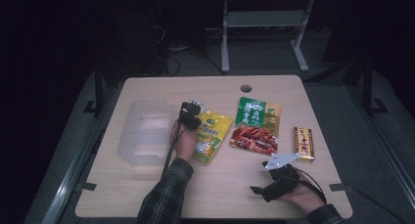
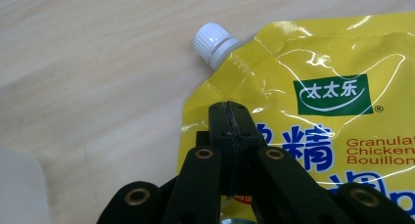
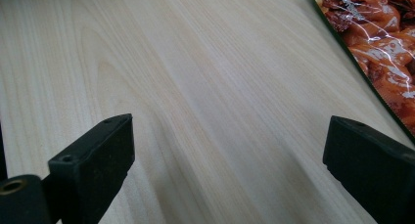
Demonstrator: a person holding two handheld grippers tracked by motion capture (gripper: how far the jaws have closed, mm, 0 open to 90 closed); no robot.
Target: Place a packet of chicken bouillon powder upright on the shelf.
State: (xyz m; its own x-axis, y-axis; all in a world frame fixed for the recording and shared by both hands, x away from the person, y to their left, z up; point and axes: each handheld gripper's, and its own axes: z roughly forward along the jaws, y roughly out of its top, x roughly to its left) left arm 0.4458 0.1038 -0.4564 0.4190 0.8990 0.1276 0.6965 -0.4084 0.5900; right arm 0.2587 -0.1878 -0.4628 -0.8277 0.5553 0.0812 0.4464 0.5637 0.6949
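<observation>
Hovering over the yellow bouillon pouch (image 2: pixel 313 87), the left gripper (image 2: pixel 229 106) has its jaws pressed together with nothing between them, its tip just below the pouch's white screw cap (image 2: pixel 213 42). The pouch lies flat on the table (image 1: pixel 147 185), just right of the clear plastic tray (image 1: pixel 144 131). Well off to the pouch's lower right, the right gripper (image 3: pixel 230 150) rests with jaws spread wide over bare wood.

On the table (image 1: pixel 147 190), from left to right: a plastic tray (image 1: pixel 144 131), a spouted pouch (image 1: pixel 211 136), a snack bag (image 1: pixel 255 126) and a small box (image 1: pixel 304 143), each apart from the next. Over the pouch's near left corner, the left gripper (image 1: pixel 191 117), its closed tips just short of the spout cap (image 2: pixel 214 43), which points toward the tray side. Nearer the front edge, before the snack bag and the box, the right gripper (image 1: pixel 266 189) on bare tabletop, with the bag's edge at its far right.
</observation>
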